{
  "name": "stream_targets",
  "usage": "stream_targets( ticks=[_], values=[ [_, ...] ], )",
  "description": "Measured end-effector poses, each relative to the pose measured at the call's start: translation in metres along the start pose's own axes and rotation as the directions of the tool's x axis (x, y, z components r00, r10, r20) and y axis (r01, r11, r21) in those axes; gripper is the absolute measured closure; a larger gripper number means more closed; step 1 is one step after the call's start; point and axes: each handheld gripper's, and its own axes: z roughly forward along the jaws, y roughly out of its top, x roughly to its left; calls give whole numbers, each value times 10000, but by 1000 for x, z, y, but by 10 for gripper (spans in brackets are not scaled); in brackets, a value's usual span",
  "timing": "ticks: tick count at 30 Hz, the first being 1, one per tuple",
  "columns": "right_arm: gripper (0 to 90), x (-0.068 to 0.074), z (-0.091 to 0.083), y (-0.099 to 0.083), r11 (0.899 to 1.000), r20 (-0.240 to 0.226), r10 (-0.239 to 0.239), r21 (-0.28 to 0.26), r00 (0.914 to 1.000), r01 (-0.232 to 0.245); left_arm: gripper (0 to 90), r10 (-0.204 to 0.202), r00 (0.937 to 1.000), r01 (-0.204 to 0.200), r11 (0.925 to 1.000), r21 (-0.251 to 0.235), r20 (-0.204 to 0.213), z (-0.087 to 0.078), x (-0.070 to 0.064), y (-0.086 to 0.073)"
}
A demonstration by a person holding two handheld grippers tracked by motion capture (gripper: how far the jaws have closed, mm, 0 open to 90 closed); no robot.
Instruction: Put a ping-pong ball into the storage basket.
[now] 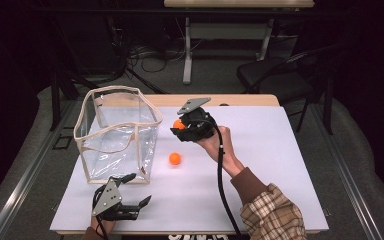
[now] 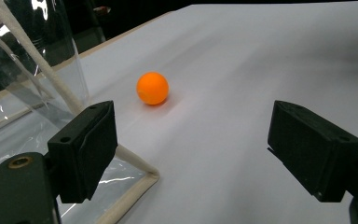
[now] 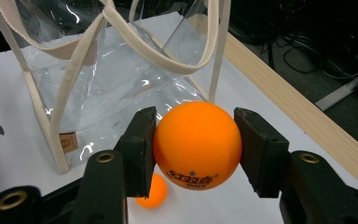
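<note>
A clear plastic bag (image 1: 117, 134) with cream trim and handles stands open at the table's left. My right gripper (image 1: 179, 124) hovers just right of the bag's rim, shut on an orange ball (image 3: 197, 144) (image 1: 179, 124) held between its pads. A second orange ball (image 1: 175, 159) (image 2: 153, 88) (image 3: 152, 192) lies on the white sheet beside the bag. My left gripper (image 1: 140, 191) (image 2: 191, 149) rests near the front edge by the bag's near corner, its jaws wide apart with nothing between them, pointing toward the loose ball.
The white sheet (image 1: 260, 165) covers a wooden table (image 1: 240, 100). Behind it stand a dark chair (image 1: 280, 75), a white table leg (image 1: 187, 50) and floor cables. Bare sheet stretches to the right of my right hand.
</note>
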Motion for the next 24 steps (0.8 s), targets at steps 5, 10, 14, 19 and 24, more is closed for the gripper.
stream_targets(
  ticks=[5, 10, 14, 19, 24],
  values=[
    [508, 1, 4, 3, 10000, -44, 9, 18, 10000, -9, 158, -7, 10000, 7, 10000, -1, 16, 0, 0, 0],
    [508, 2, 7, 8, 10000, -101, -6, -27, 9999, 6, 158, -1, 10000, 1, 10000, -4, 11, 0, 0, 0],
    [508, 3, 9, 13, 10000, -143, -11, -100, 9999, 9, 158, 5, 10000, -5, 10000, -2, 15, 0, 0, 0],
    [508, 4, 11, 17, 9999, -147, 25, -104, 9999, -26, 158, 5, 10000, -5, 10000, -3, 5, 0, 0, 0],
    [508, 6, 12, 23, 9999, -151, -92, -117, 9998, 90, 158, 2, 10000, -2, 10000, -3, 18, 0, 0, 0]
  ],
)
